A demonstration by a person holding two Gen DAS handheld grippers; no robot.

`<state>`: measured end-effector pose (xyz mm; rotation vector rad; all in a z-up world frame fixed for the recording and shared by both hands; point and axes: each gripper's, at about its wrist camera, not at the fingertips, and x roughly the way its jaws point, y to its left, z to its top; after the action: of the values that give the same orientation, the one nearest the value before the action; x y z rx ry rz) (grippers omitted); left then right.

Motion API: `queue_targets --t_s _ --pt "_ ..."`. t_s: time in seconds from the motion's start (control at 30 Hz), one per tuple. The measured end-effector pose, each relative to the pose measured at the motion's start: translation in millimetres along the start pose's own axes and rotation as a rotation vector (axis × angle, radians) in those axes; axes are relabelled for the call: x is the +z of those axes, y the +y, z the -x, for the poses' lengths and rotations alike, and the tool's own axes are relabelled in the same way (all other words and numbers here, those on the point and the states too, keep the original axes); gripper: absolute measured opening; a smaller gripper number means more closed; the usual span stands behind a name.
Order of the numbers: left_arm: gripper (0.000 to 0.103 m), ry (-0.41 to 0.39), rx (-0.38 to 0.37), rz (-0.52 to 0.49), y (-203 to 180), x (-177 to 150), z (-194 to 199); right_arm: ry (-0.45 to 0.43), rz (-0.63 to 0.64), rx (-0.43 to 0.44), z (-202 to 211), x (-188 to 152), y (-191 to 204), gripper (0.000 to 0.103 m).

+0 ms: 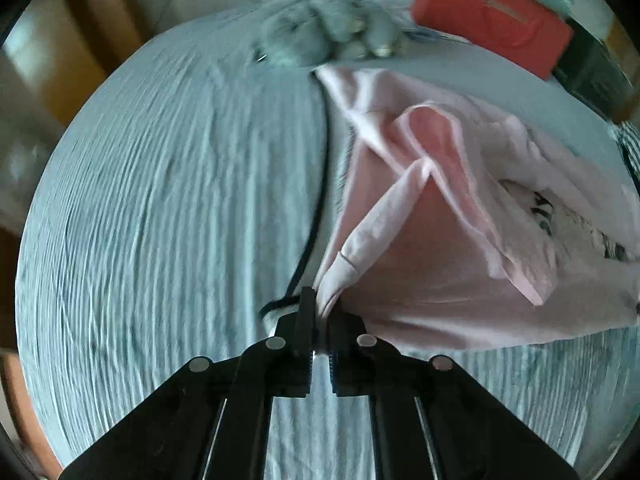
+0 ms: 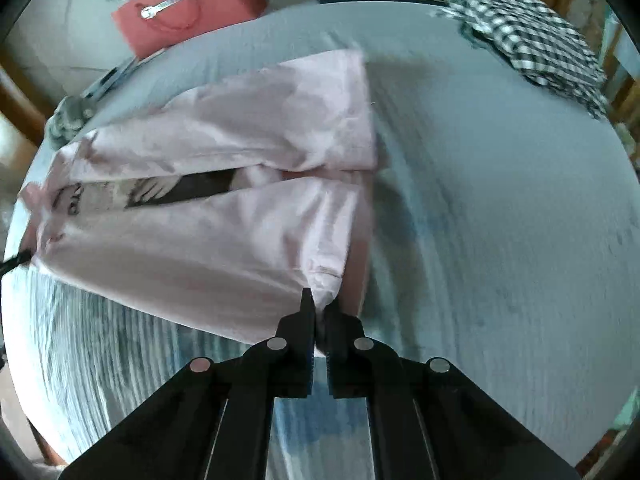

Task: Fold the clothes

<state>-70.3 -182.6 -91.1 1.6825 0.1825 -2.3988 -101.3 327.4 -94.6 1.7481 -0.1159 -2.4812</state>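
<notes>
Bedsheet (image 1: 160, 200) holds one pink shirt (image 1: 440, 260), apparently pinched by both closed tools (image 1: 320, 304) (image 2: 320, 308).

A bed (image 2: 500, 200) with a pale blue ribbed sheet is carrying everything. A pink shirt (image 2: 208, 220) is lying on it, a checked shirt (image 2: 528, 40) is sitting near the far edge, and a grey furry toy (image 1: 320, 32) and red bag (image 1: 492, 16) are resting beyond.
</notes>
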Motion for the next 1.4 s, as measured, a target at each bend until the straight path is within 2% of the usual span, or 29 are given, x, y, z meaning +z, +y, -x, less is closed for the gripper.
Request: queue_targets --t_s 0.03,0.07,0.1,0.13,0.2,0.27,0.3,0.33,0.43,0.53,0.57,0.6,0.63,0.77,0.8,0.83,0.93,1.03,1.17,1.23,1.27,1.3,1.33,1.4 --pt "0.010 0.003 -0.002 0.014 3.6 -2.3 -0.2 -0.002 -0.015 -0.001 0.0 0.6 -3.3 0.005" --pt "0.018 -0.010 -0.006 0.012 4.1 -1.6 5.9 -0.011 -0.022 -0.013 2.1 1.2 -5.1 0.011" --pt "0.028 -0.026 -0.011 0.006 3.9 -0.3 13.3 -0.030 -0.022 -0.018 8.5 1.8 -6.5 0.023" --pt "0.029 -0.042 -0.016 0.000 3.7 1.0 20.6 -0.050 -0.022 -0.023 14.8 2.3 -7.9 0.030" --pt "0.029 -0.075 -0.025 -0.011 3.4 3.6 35.4 -0.089 -0.022 -0.034 27.5 3.3 -10.7 0.032" --pt "0.031 -0.107 -0.035 -0.023 3.0 6.2 50.1 -0.129 -0.019 -0.040 39.9 4.6 -12.7 0.040" --pt "0.031 -0.133 -0.058 -0.032 -0.6 11.4 57.6 -0.151 -0.004 -0.018 44.4 6.7 -9.1 0.052" --pt "0.032 -0.155 -0.087 -0.038 -5.4 17.8 62.6 -0.171 0.009 0.003 48.1 8.8 -5.3 0.059" --pt "0.032 -0.196 -0.109 -0.072 -25.6 37.2 65.7 -0.167 0.031 0.064 42.6 14.0 8.9 0.060" --pt "0.032 -0.186 -0.140 -0.102 -49.2 53.1 53.3 -0.144 0.045 0.094 33.0 15.5 21.5 0.058" --pt "0.031 -0.164 -0.137 -0.119 -55.2 55.5 42.1 -0.134 0.050 0.097 30.4 15.5 25.1 0.053" --pt "0.029 -0.144 -0.131 -0.135 -61.4 57.3 31.2 -0.120 0.054 0.105 27.3 16.2 28.4 0.037" --pt "0.026 -0.125 -0.115 -0.140 -63.1 58.2 21.2 -0.104 0.057 0.116 23.0 15.7 30.0 0.029" --pt "0.023 -0.044 -0.042 -0.110 -54.7 59.2 -17.7 -0.045 0.061 0.121 6.3 11.6 30.1 0.029" --pt "0.028 -0.039 -0.037 -0.096 -48.8 57.9 -20.7 -0.029 0.053 0.110 1.4 10.1 26.6 0.029" --pt "0.028 -0.039 -0.034 -0.082 -42.7 56.5 -22.5 -0.020 0.044 0.100 -1.6 9.3 22.9 0.028" --pt "0.032 -0.034 -0.024 -0.054 -28.2 54.1 -18.3 -0.011 0.000 0.077 -1.7 8.8 10.0 0.017" --pt "0.032 -0.066 -0.021 -0.036 -18.3 50.1 3.7 -0.036 -0.014 0.044 11.0 10.0 5.8 0.018" --pt "0.032 -0.133 -0.029 -0.029 -13.3 38.5 39.6 -0.114 -0.039 0.075 37.5 8.3 3.9 0.025" --pt "0.033 -0.156 -0.043 -0.046 -22.1 33.9 52.6 -0.148 -0.046 0.090 48.9 6.3 2.3 0.043" --pt "0.037 -0.167 -0.059 -0.060 -29.3 30.3 59.3 -0.160 -0.048 0.095 53.6 5.6 1.2 0.056" --pt "0.047 -0.172 -0.071 -0.068 -39.1 32.9 57.0 -0.169 -0.048 0.099 57.7 5.2 0.1 0.058" --pt "0.052 -0.175 -0.084 -0.075 -48.9 31.2 59.1 -0.163 -0.035 0.094 59.0 6.9 -0.9 0.058" --pt "0.056 -0.171 -0.103 -0.076 -72.6 23.0 59.2 -0.151 -0.011 0.084 61.7 10.1 -2.8 0.058"
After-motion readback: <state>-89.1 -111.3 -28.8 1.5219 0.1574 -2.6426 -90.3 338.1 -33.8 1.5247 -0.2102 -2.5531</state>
